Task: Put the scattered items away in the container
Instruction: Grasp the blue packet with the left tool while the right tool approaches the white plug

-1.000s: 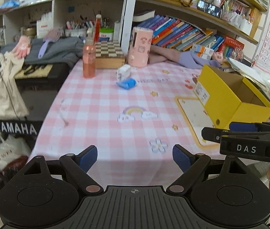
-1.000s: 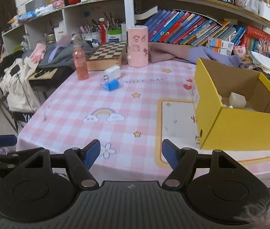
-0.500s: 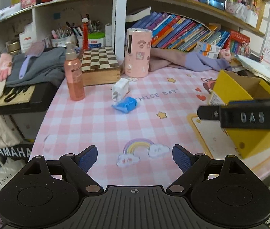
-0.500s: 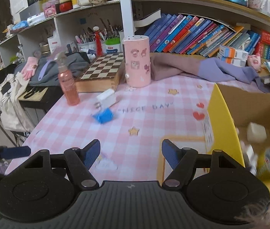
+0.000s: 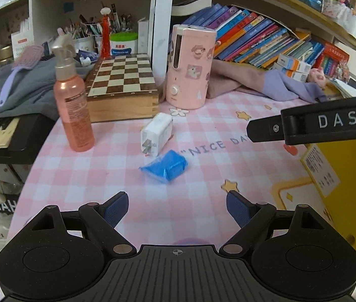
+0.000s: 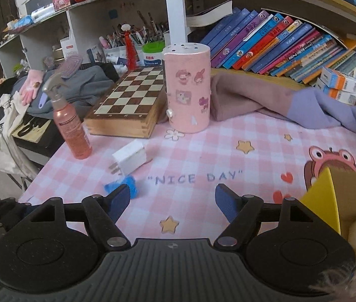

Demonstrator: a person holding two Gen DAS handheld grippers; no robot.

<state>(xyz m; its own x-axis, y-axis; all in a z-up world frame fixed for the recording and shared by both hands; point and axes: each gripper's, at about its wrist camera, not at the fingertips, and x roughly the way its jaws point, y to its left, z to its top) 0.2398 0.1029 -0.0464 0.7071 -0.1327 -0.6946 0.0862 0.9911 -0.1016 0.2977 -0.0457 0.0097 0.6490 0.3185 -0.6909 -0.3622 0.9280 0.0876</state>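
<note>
- Two loose items lie on my worktop (image 5: 117, 176), close enough to take one after the other: a blue packet (image 5: 166, 165) and a white plug adapter (image 5: 156, 134), just beside each other, near the middle of the pink checked cloth.
- My left tool (image 5: 177, 207) stands wide and empty, low over the cloth with the blue packet straight ahead between the lines of its fingers. I hold it wide because the packet looks soft and broad, and I judge it the nearer pick.
- My right tool (image 6: 172, 201) is also wide and holds nothing. I keep it by the yellow box (image 6: 329, 201), whose corner sits at its right side, so it does not cross the left tool's path.
- The yellow box is where the items belong; it stands at the right edge of the worktop, well apart from both items. Something pale already lies inside it, too blurred to name.
- The adapter lies on its side with its prongs pointing toward me, so I judge a grip across its flat faces would suit better than one on the prongs.
- A pink spray bottle (image 5: 73, 105), a chessboard box (image 5: 122, 88) and a pink stickered canister (image 5: 190, 68) stand upright behind the items. The bottle is tall and narrow, so I would take care not to knock it when reaching for the adapter.
</note>
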